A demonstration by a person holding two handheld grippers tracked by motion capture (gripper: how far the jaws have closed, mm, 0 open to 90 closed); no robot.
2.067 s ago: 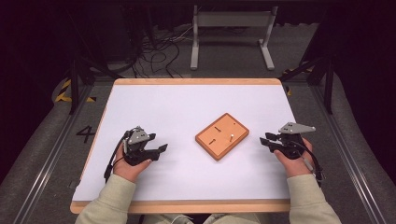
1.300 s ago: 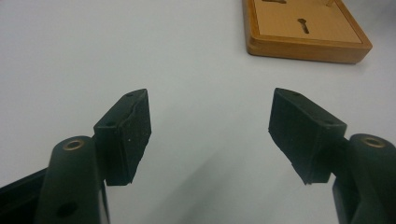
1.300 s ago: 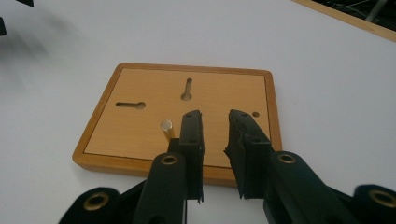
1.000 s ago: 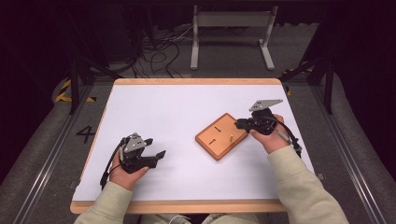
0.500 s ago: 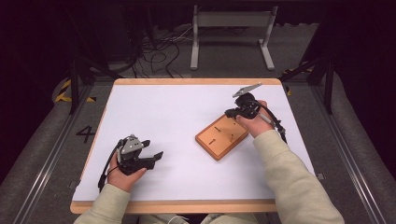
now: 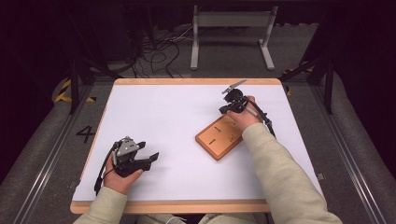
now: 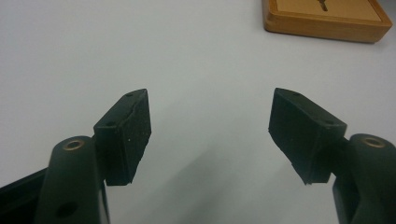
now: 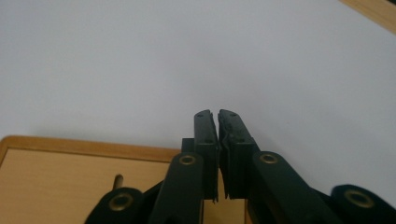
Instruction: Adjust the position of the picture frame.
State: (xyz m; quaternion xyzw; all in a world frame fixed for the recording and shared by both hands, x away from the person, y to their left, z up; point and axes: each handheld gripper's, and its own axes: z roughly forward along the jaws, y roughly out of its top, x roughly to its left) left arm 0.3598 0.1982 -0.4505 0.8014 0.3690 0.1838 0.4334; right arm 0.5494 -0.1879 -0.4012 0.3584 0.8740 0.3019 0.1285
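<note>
Nearest the person, the left gripper (image 6: 140, 161) rested low on the white table surface (image 6: 163, 116), cradled in the left hand (image 6: 119, 179). Its black jaws stood wide apart with nothing between them, released and idle; it seemed parked there simply to stay out of the way. Ahead of those jaws and off to one side, a corner of the flat orange wooden board (image 7: 327, 21) showed in the left gripper view, well apart from the pads.

Farther out, the right arm's pale sleeve (image 6: 280, 172) stretched across the near end of that board (image 6: 217, 137), which lay at an angle on the table with small slots and pegs on its recessed top. The right hand (image 6: 243, 116) held the right gripper (image 6: 224, 108) over the board's far end. Its jaws were clenched, pad faces almost meeting, and the right gripper view showed nothing caught between the fingertips (image 8: 208, 130). They had just eased open by a hair. Below and behind those tips lay the board's raised rim (image 8: 88, 145), with a small peg (image 8: 118, 179) standing in the recess to one side of the tool; beyond the tips was bare table. The closed, narrow stance probably suited reaching a fine feature on the board.

Beyond the right gripper ran the table's wooden far edge (image 6: 196, 81).
</note>
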